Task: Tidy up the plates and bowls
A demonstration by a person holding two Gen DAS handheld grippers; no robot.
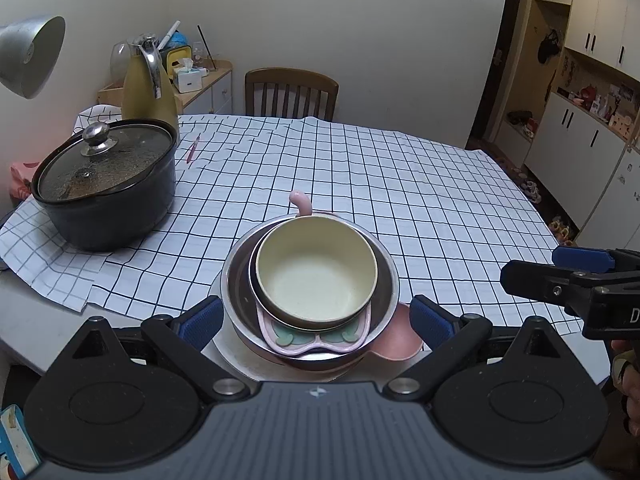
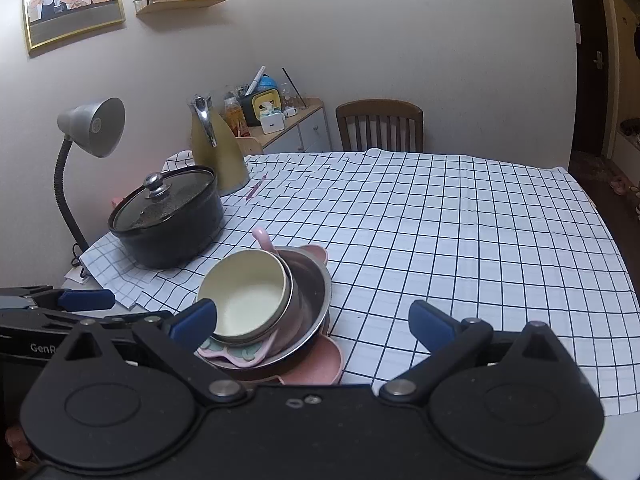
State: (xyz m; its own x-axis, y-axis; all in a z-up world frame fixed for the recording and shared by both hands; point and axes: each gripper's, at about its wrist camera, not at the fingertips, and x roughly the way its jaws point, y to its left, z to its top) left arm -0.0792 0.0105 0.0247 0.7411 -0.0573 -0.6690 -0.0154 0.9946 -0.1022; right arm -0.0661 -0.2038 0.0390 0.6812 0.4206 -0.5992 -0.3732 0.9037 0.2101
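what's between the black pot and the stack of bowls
Only bare checked tablecloth lies between the black pot and the stack of bowls; the right wrist view shows the gap best.

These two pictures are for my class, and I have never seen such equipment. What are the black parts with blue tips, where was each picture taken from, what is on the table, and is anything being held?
No robot here: a person holds a two-fingered tool in each hand, with a camera on each looking along its fingers. One picture is from the left gripper, the other from the right gripper. The blue tips are finger pads. Both stand open and hold nothing. On the checked tablecloth lies a stack: a cream bowl uppermost, inside a metal bowl, with pink dishes beneath. A lidded black pot and a yellow jug stand further left.
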